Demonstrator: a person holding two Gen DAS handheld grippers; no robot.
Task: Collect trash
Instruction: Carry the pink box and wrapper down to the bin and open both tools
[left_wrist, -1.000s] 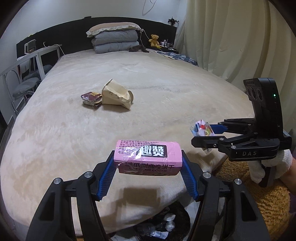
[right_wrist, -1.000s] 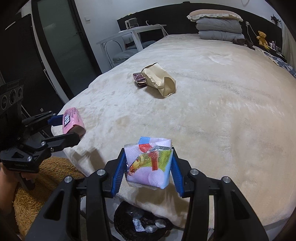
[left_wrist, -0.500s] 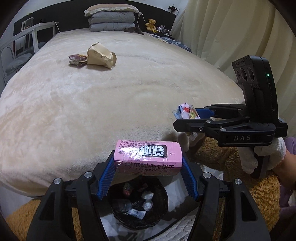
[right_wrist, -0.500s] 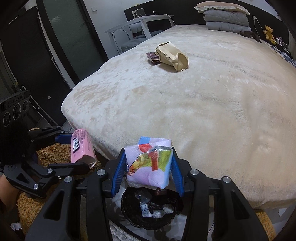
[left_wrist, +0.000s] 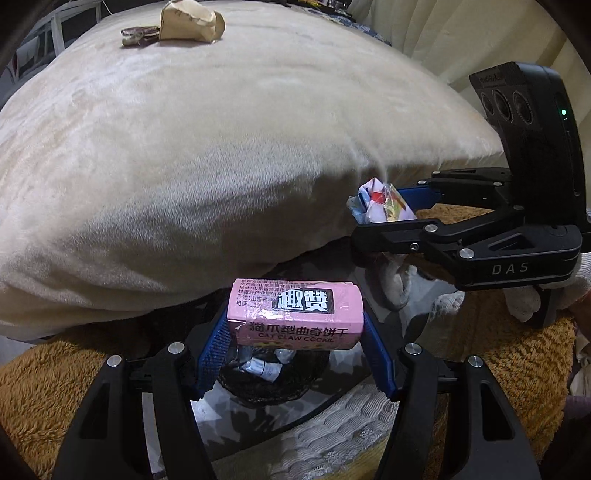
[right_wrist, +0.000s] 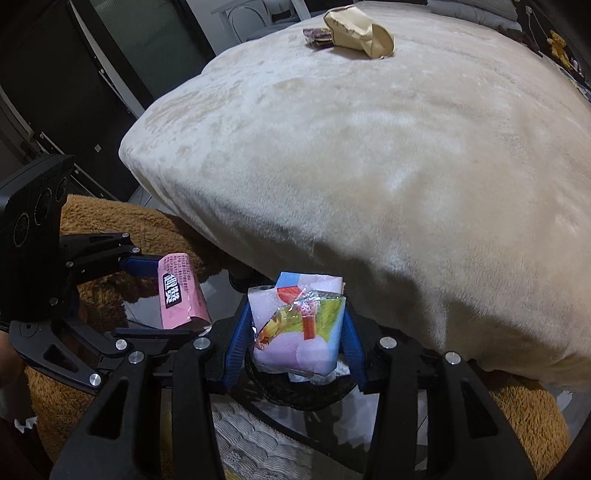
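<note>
Both your grippers have dropped from the bed's edge to hang over the bin.
Plush cream bed (left_wrist: 207, 140) behind, dark round bin (left_wrist: 273, 373) below — left gripper (left_wrist: 295, 332) clamps the glossy pink cookie box (left_wrist: 295, 314) crosswise, right gripper (right_wrist: 291, 332) clamps the crinkly tissue pack (right_wrist: 295, 325) — both directly above the bin.

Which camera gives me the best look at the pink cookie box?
The left wrist view. There the pink cookie box faces the camera, clamped in the left gripper, so its printed label reads clearly. The right wrist view shows the same box from the side at the left edge, smaller, tilted, its label turned sideways.
</note>
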